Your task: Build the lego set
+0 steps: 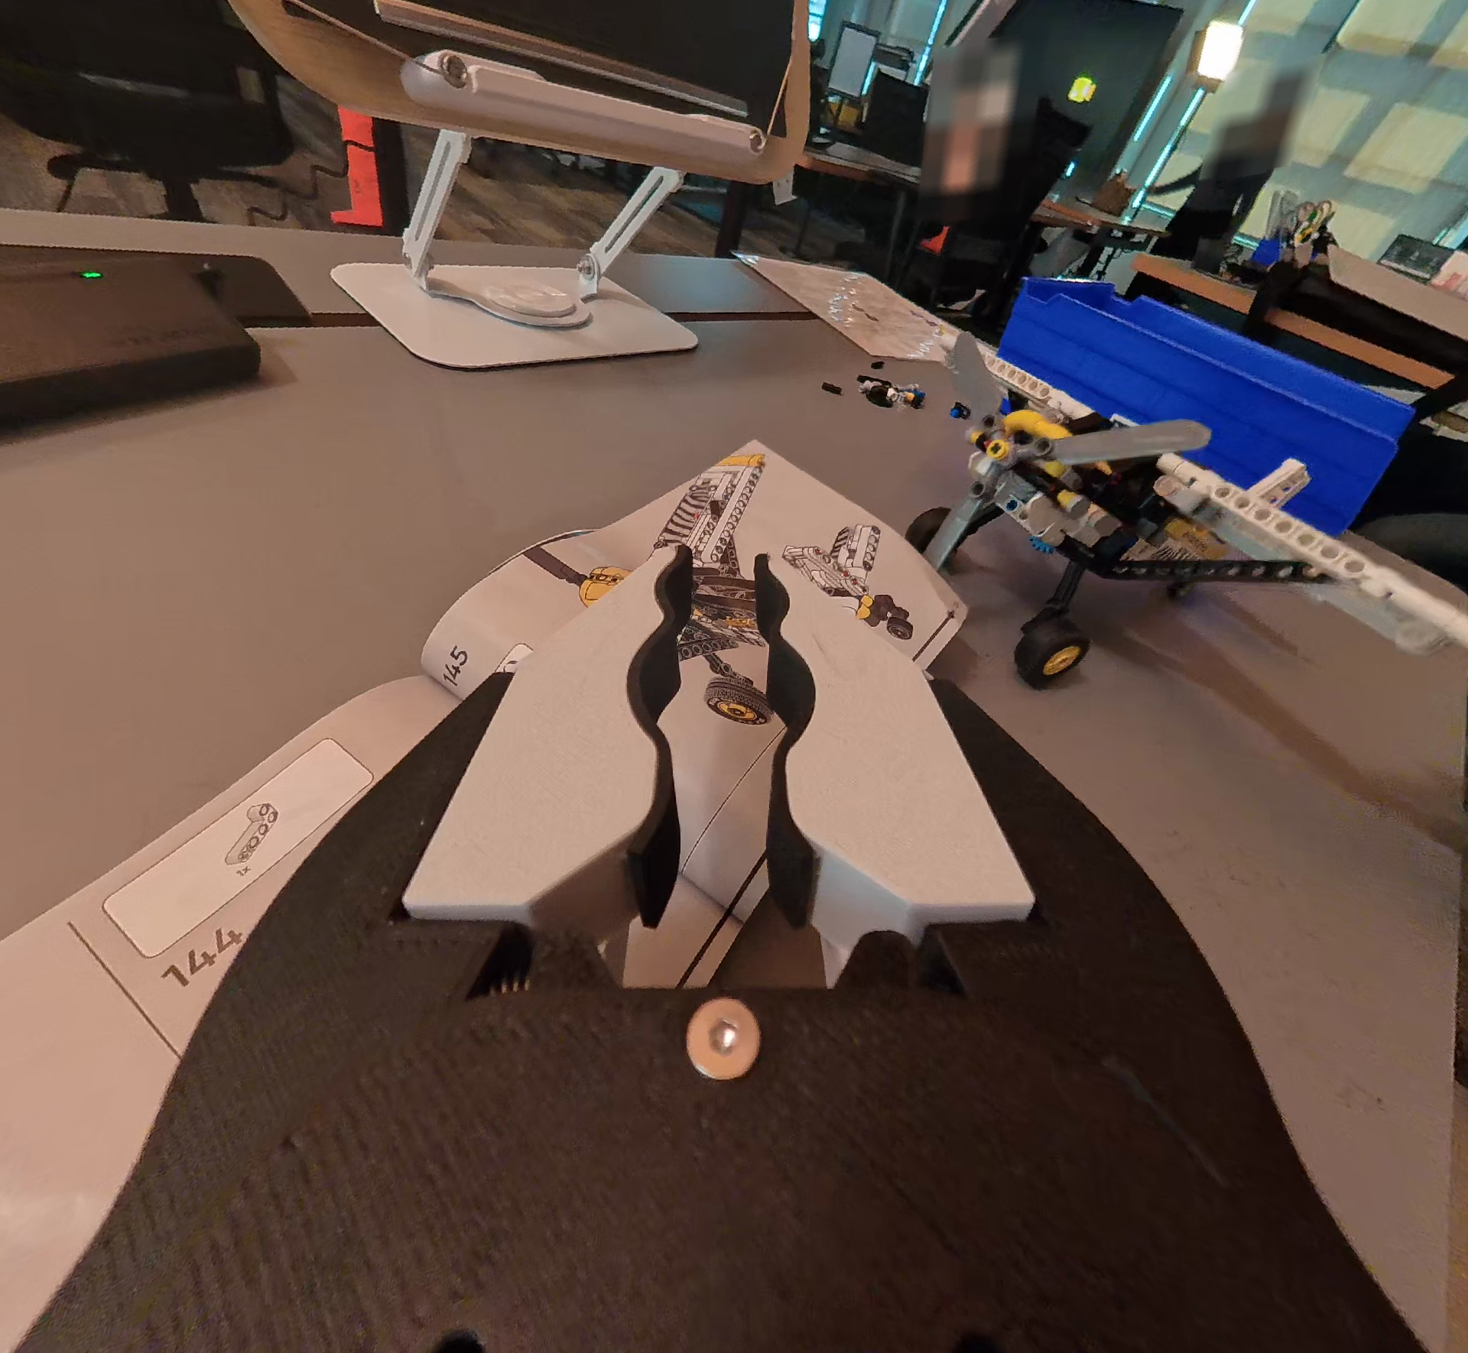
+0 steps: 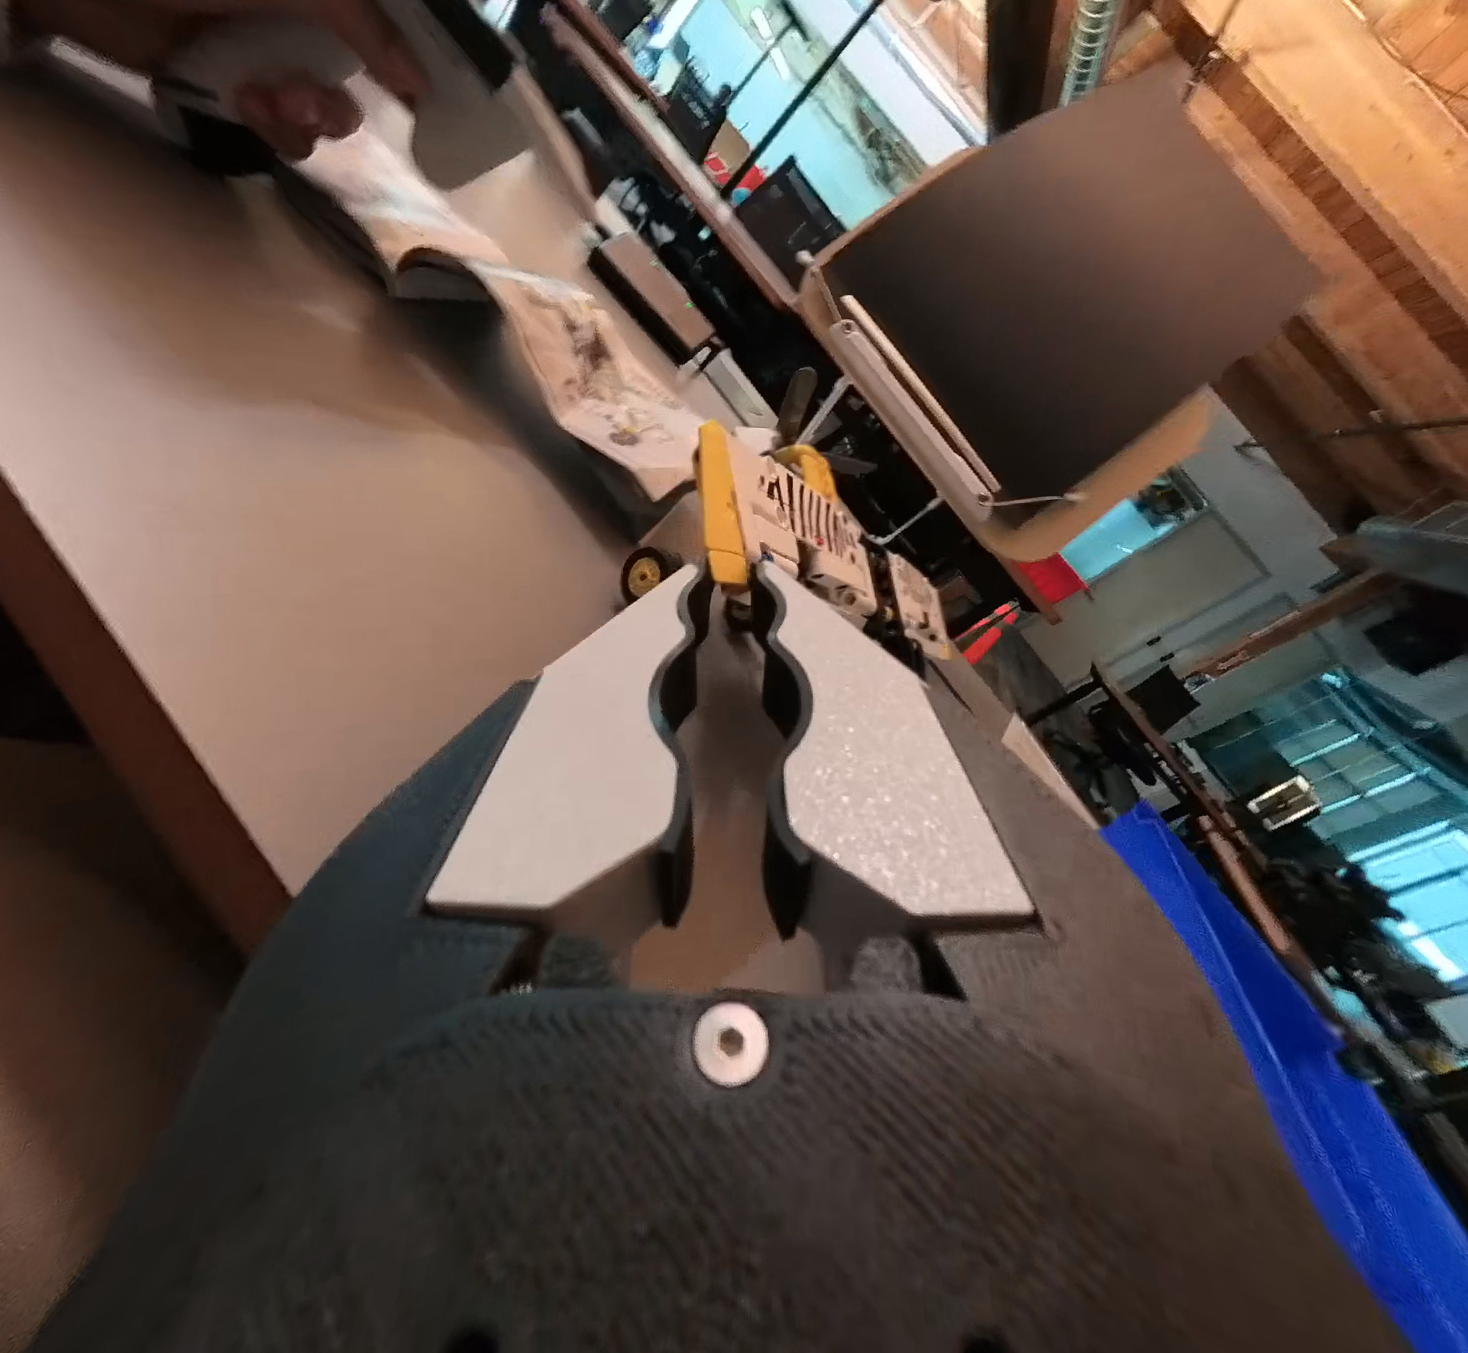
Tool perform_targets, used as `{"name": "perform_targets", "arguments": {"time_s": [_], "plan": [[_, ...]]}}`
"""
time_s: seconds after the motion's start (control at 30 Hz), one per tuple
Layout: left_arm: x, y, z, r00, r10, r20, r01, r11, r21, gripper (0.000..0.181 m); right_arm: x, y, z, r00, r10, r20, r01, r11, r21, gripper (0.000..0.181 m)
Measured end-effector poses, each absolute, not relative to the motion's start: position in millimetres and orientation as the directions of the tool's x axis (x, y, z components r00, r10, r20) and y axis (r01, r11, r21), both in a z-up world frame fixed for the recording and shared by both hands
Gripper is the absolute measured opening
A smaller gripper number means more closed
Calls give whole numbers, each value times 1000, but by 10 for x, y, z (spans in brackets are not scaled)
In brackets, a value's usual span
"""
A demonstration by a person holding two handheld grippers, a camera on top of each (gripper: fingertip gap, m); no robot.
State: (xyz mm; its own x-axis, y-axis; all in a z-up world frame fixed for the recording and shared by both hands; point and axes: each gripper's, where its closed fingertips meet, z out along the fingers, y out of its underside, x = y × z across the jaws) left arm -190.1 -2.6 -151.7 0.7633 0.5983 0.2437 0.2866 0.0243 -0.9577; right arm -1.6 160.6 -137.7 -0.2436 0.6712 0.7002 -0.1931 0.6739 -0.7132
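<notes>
Presently: left gripper (image 1: 719, 576) spread and empty over open instruction booklet (image 1: 842, 521), loose small parts (image 1: 894, 394) beyond its tips, plane model (image 1: 1112, 497) to its right before blue bin (image 1: 1207, 378), right gripper (image 2: 729, 588) pinching model's yellow tail piece (image 2: 721, 501).

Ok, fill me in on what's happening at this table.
A person is building a lego plane with handheld tongs in each hand. The left tongs hang open and empty over the open instruction booklet. The right tongs are at the model's tail, nearly closed around a yellow piece there; whether they actually grip it is unclear. The plane stands on its wheels on the grey table, in front of a blue bin, with a few loose small parts behind it.
</notes>
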Motion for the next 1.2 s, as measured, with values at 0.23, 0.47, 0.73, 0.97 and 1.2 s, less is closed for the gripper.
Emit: {"name": "perform_targets", "arguments": {"time_s": [0.23,0.47,0.73,0.97,1.2], "plan": [[-1898,-22,-1517,765,596,243,286,23,-958,13,63,2152,-1039,-220,867,448,-198,410,-890,7],[-1904,-27,-1518,763,596,250,291,27,-956,13,70,2160,-1048,-224,854,469,-203,429,-880,7],[-1900,-19,-1519,766,593,247,290,23,-957,13,10,1886,-1130,-321,866,384,-200,334,-921,8],[-1900,-25,-1513,766,592,252,291,30,-956,14,-30,1792,-1164,-277,834,477,-225,427,-876,8],[-1882,-12,-1512,774,581,252,291,27,-956,17,39,2402,-982,-121,902,415,-224,383,-896,6]]}}
